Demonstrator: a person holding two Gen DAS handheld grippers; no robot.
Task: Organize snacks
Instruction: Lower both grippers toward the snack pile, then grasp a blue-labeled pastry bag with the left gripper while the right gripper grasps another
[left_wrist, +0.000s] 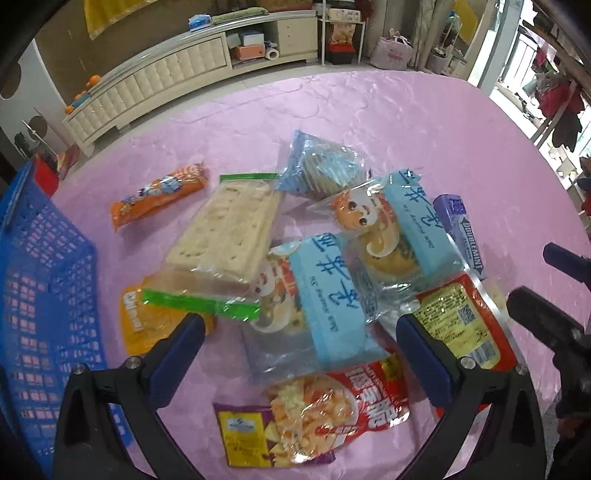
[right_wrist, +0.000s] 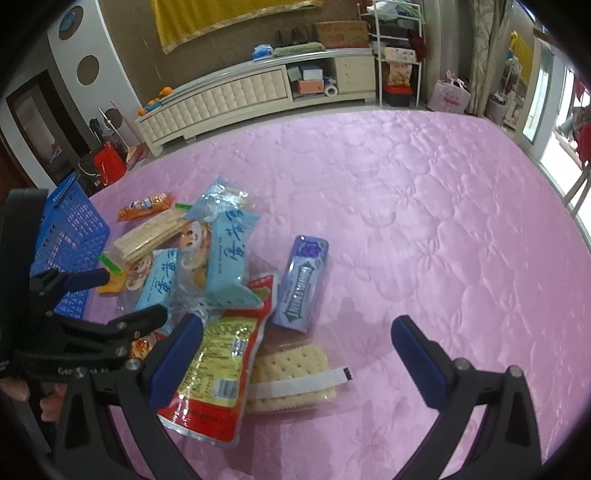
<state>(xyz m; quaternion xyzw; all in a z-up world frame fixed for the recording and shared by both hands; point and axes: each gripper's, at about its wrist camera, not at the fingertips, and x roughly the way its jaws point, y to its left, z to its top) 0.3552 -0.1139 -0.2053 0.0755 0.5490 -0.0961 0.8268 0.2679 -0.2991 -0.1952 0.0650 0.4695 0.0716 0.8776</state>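
on pink quilted cloth (right_wrist: 424, 221) | snack pile (left_wrist: 295, 266) | behind: cream cabinet (right_wrist: 236, 96)

Cream cabinet (right_wrist: 236, 96) beyond pink bedspread (right_wrist: 424, 221)

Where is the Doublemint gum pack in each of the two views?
Left wrist view: Doublemint gum pack at the right edge of the snack pile.
Right wrist view: gum pack near the centre, right of the pile.
Shared landmark: the blue basket, on the left.
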